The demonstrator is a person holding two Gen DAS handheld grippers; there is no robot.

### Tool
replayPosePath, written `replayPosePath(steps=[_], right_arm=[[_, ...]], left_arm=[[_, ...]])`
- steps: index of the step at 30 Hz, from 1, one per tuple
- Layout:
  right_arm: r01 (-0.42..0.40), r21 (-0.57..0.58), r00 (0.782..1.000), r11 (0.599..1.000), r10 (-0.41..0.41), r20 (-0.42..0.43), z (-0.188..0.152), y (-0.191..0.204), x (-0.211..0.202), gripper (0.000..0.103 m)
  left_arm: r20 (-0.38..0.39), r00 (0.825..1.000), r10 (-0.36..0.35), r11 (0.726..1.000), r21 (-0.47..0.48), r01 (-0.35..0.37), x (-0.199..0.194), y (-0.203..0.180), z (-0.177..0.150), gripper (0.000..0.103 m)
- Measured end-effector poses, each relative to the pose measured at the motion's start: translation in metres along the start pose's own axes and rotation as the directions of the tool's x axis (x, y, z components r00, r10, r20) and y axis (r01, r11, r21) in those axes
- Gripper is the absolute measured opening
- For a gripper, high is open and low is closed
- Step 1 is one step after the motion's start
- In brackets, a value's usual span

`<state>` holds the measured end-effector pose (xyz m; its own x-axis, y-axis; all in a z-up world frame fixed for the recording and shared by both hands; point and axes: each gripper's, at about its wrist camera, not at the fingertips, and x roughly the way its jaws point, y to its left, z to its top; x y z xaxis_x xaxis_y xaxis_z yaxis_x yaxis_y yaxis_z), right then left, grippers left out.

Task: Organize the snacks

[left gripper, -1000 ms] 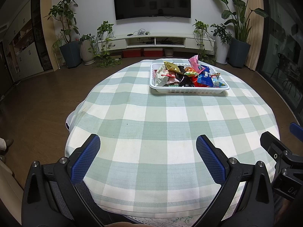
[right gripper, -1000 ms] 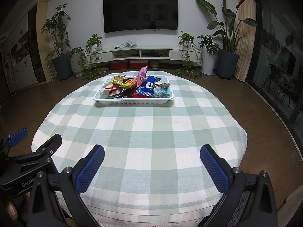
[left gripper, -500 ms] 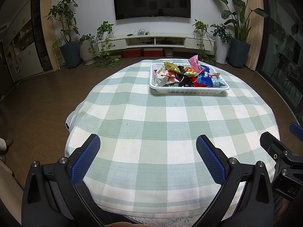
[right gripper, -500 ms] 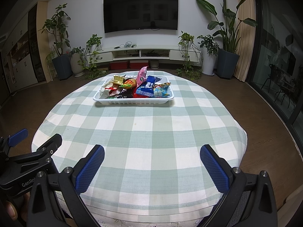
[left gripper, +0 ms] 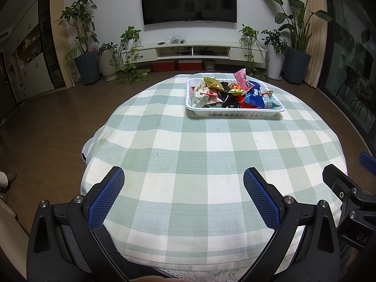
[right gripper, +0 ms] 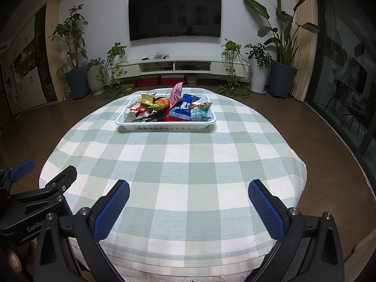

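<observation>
Left gripper (left gripper: pixel 183 195) sits at the near edge of the round table, blue-padded fingers (left gripper: pixel 107 198) spread wide, nothing between them; only the green-and-white checked tablecloth (left gripper: pixel 192 155) shows in the gap. Right gripper (right gripper: pixel 188 205) is likewise at the near edge, just beside the left one, fingers spread wide and holding nothing. Each wrist view catches the other gripper's black frame at its margin. Mid-table is bare cloth. The white tray (right gripper: pixel 164 125) rests on the far half of the table, well apart from both grippers: ahead and to the right in the left wrist view (left gripper: pixel 235 112), ahead and slightly left of centre in the right wrist view. Snack packets (right gripper: pixel 179 110) are heaped inside it, overlapping; a pink packet (right gripper: pixel 176 92) stands upright above the rest, with a gold packet (left gripper: pixel 212 83) towards the tray's left side. Beyond the table: wood floor, low TV console (right gripper: pixel 174 67), wall-mounted TV (right gripper: pixel 175 15), potted plants (right gripper: pixel 282 47) either side.
</observation>
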<state>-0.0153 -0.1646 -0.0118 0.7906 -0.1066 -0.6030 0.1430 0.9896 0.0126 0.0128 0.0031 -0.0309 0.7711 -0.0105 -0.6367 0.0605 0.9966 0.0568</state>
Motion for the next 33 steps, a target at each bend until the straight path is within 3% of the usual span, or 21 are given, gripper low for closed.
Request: replayPosePath(steps=[28,33], right_arm=[[0.0,-0.001,1.0,1.0,0.0,-0.002,0.0013,-0.0002,-0.0014,0.103],[0.001,-0.001,1.0,1.0,-0.001,-0.002,0.0015,-0.0002,-0.0017,0.103]], left_arm=[[-0.001,1.0,-0.002,1.0,0.0,0.002,0.0003,0.0007,0.0004,0.103],[0.028,1.0,0.001,1.0,0.007,-0.001,-0.0031,-0.0002,-0.0007,0.103]])
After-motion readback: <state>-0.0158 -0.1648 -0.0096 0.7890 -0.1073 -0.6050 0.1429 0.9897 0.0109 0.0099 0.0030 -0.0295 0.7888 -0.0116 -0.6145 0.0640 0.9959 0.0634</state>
